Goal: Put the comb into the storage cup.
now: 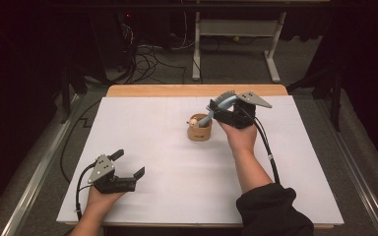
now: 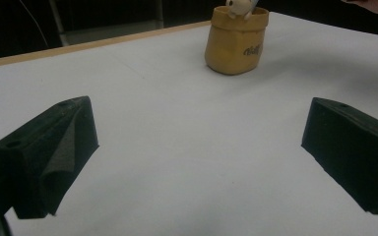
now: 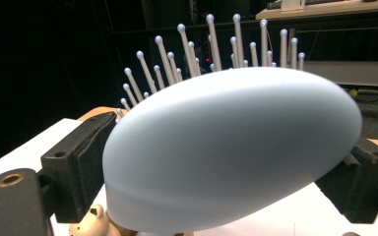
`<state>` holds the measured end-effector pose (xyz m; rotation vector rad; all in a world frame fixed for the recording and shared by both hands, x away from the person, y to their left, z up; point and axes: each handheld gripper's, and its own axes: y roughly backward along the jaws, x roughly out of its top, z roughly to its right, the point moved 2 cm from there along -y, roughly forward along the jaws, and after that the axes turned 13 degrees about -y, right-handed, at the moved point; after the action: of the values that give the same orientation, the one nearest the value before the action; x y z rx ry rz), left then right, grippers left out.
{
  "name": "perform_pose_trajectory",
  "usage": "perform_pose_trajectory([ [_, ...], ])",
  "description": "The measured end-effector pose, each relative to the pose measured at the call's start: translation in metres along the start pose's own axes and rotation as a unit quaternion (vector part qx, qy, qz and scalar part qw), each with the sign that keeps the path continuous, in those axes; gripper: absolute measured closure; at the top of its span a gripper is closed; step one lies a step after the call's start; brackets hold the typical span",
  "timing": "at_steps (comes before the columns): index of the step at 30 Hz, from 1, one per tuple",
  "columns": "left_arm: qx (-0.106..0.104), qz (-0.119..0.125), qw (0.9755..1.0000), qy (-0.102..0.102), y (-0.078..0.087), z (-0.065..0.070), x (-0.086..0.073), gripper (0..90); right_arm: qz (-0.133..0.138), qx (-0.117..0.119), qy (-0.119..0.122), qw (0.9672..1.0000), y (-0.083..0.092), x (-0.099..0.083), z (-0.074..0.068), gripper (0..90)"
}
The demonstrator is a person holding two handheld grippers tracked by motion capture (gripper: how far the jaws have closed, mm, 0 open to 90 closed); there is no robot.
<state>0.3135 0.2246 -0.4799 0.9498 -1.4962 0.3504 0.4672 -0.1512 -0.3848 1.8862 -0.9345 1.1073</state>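
From above we see the right hand-held gripper holding a pale blue hairbrush by its head, the handle slanting down into a small tan cup at the middle of the white desk. The left hand-held gripper rests near the front left corner, jaws wide and empty.

In the left gripper view we look between those spread jaws across bare desk to the cup.

In the right gripper view the brush head sits between the jaws, bristles pointing up; whether the pads press it we cannot tell.

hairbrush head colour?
Pale blue hairbrush with grey ball-tipped bristles; clearest in the right gripper view.
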Motion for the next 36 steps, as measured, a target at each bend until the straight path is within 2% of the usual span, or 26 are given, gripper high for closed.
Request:
perform_pose_trajectory([
  [12, 0.0, 0.0, 1.0, 0.0, 0.0, 0.0, 0.0, 1.5, -0.002, -0.008, -0.012, 0.9999, 0.003, -0.002, 0.009, 10.0],
  [36, 0.001, -0.002, 1.0, -0.001, -0.001, 0.0, 0.0, 1.6, -0.022, -0.007, -0.002, 0.9997, 0.01, -0.007, 0.014, 1.2],
])
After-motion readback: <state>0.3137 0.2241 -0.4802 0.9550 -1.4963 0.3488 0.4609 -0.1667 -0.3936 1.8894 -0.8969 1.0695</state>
